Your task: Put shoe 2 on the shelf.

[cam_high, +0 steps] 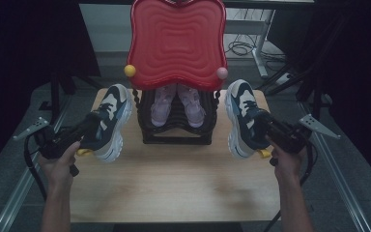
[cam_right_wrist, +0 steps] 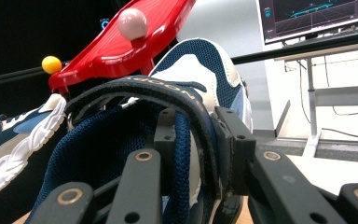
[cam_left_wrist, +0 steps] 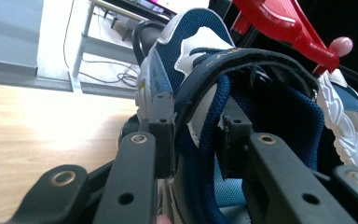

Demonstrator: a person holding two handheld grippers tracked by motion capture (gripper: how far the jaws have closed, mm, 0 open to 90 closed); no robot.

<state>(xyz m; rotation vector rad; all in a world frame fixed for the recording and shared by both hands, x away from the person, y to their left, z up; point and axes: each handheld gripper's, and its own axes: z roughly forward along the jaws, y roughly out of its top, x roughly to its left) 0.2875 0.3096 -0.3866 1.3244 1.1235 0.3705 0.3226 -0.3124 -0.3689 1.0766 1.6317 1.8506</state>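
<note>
- My left tool (cam_high: 94, 126) is pinching the left sneaker's (cam_high: 112, 121) collar; my right tool (cam_high: 265, 126) is pinching the right sneaker (cam_high: 241, 116).
- Such thin grips are risking either shoe twisting loose onto the table (cam_high: 174, 179).

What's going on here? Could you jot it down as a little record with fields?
Surface: wooden table
Centre: black rack holding pink shoes, red lid raised behind
Left gripper: clamped on collar of left sneaker
Right gripper: clamped on collar of right sneaker
Sneakers: either side of rack
</note>
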